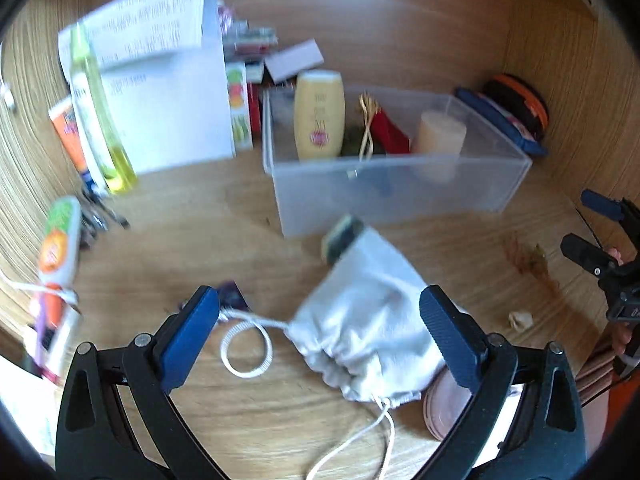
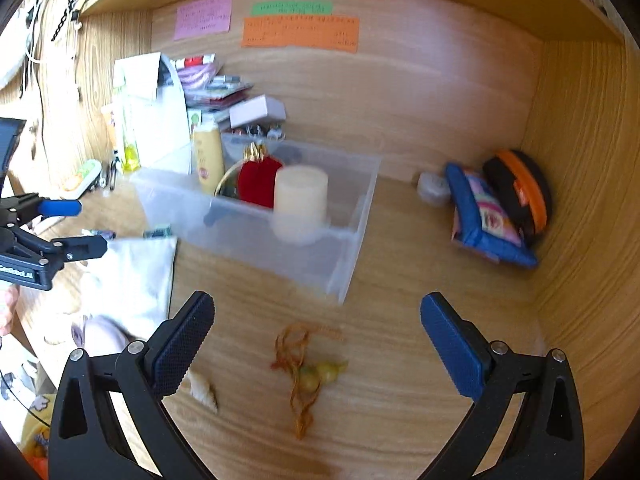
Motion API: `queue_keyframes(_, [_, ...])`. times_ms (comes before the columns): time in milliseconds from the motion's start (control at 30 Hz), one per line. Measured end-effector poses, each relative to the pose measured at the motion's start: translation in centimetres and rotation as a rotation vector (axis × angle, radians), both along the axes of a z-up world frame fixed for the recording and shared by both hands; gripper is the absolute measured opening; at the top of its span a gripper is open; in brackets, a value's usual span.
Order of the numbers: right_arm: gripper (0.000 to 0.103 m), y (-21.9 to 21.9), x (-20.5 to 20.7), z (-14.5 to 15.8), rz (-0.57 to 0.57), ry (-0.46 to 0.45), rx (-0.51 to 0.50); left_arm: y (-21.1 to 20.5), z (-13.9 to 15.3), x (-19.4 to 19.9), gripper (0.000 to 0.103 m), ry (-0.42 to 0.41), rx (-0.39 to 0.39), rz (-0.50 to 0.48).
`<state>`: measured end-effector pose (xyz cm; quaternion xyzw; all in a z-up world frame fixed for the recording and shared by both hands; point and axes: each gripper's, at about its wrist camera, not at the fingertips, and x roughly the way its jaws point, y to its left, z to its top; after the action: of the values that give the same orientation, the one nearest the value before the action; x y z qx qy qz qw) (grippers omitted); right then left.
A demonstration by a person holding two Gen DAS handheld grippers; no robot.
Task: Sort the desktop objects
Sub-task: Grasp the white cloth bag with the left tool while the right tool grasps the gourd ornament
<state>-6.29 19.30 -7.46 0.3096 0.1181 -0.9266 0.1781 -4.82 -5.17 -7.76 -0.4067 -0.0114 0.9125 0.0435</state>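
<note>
Left wrist view: left gripper (image 1: 320, 332) spread wide over drawstring pouch (image 1: 360, 320).

My left wrist view looks down close over the wooden worktop (image 1: 248, 420); my right sits rightward. Both face the clear plastic storage bin (image 1: 400, 188) (image 2: 320, 256).

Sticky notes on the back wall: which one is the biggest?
The orange note. It is the widest, sitting just under the thin green note and right of the smaller pink note.
</note>
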Motion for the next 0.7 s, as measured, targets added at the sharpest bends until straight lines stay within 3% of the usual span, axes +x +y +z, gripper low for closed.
queue_keyframes(200, [0.103,1.0,0.5,-2.1,-0.014,-0.064,-0.034,0.2,-1.5,0.3,0.101,-0.033,0.034,0.007])
queue_keyframes(400, [0.1,1.8,0.1,-3.5,-0.024,-0.113,-0.085,-0.7,-2.3,0.1,0.102,-0.063,0.121,0.029])
queue_keyframes(500, [0.089,1.6,0.1,-4.2,-0.024,-0.144,-0.082,-0.8,-2.4,0.0,0.102,-0.069,0.146,0.03])
queue_keyframes(700, [0.068,1.2,0.0,-5.3,-0.014,-0.182,-0.066,0.4,-2.5,-0.1,0.102,-0.053,0.114,0.005])
